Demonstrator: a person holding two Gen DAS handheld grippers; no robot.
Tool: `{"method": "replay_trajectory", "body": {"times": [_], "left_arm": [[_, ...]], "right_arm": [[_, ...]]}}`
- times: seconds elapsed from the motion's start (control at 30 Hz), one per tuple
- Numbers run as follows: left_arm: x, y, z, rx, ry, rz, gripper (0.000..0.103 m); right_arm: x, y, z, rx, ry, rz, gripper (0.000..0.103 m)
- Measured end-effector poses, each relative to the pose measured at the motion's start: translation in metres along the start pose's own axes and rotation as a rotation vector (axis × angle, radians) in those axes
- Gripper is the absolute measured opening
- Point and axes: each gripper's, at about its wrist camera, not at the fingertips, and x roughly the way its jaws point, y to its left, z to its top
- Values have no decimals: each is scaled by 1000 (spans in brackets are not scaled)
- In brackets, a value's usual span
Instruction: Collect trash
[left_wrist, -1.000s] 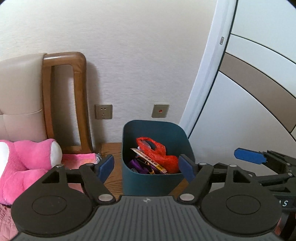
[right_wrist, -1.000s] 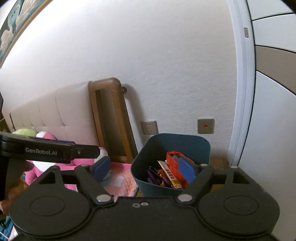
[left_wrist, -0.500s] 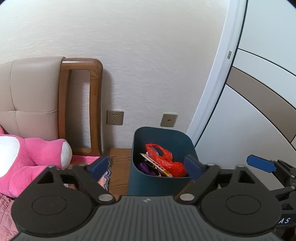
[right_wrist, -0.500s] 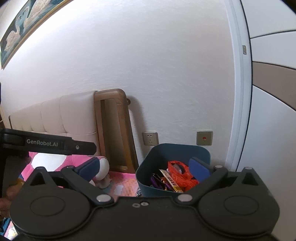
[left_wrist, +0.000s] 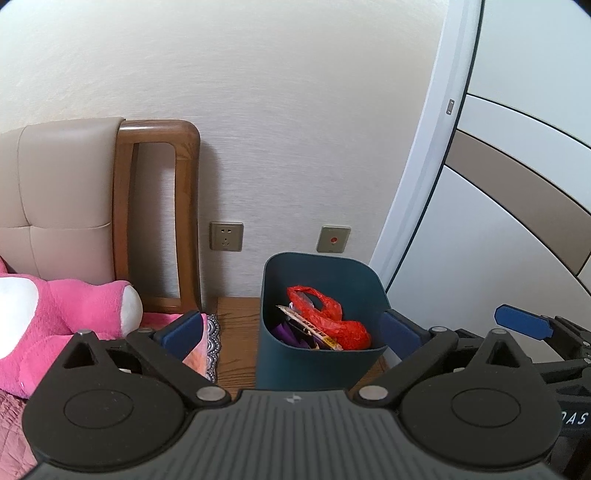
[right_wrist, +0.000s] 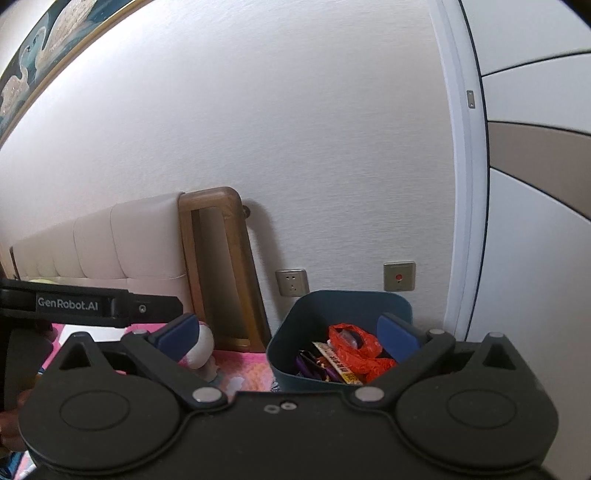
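A dark teal trash bin (left_wrist: 317, 363) stands on the wooden floor against the wall; it also shows in the right wrist view (right_wrist: 284, 363). Inside lie a red plastic bag (left_wrist: 328, 321), a snack wrapper (left_wrist: 314, 326) and purple scraps; the bag shows in the right wrist view too (right_wrist: 354, 350). My left gripper (left_wrist: 291, 328) is open and empty, held back from the bin. My right gripper (right_wrist: 288, 332) is open and empty, also back from the bin; one of its blue fingertips (left_wrist: 521, 325) shows at the right of the left wrist view.
A bed with a padded headboard (left_wrist: 62, 206) and wooden frame (left_wrist: 184, 221) is at the left. A pink plush toy (left_wrist: 62, 314) lies on a pink blanket (left_wrist: 199, 350). A white wardrobe door (left_wrist: 498, 240) is at the right. Two wall plates (left_wrist: 226, 236) sit above the bin.
Both grippers have pulled back and risen from the bin, which now looks smaller and lower in both views. Both stay open and empty.
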Motion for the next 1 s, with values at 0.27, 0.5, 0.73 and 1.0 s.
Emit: {"method": "replay_trajectory", "body": {"times": [0.27, 0.5, 0.73, 1.0], "left_arm": [[-1, -2, -1, 18, -1, -3, 103], [0, 2, -4, 4, 4, 6, 103], [0, 5, -6, -7, 9, 4, 103], [-4, 12, -5, -46, -2, -19, 103]], "right_arm": [[-1, -1, -2, 21, -3, -15, 103], [-2, 4, -5, 17, -4, -20, 103], [-2, 6, -10, 34, 2, -12, 103], [-3, 8, -8, 26, -3, -7, 103]]}}
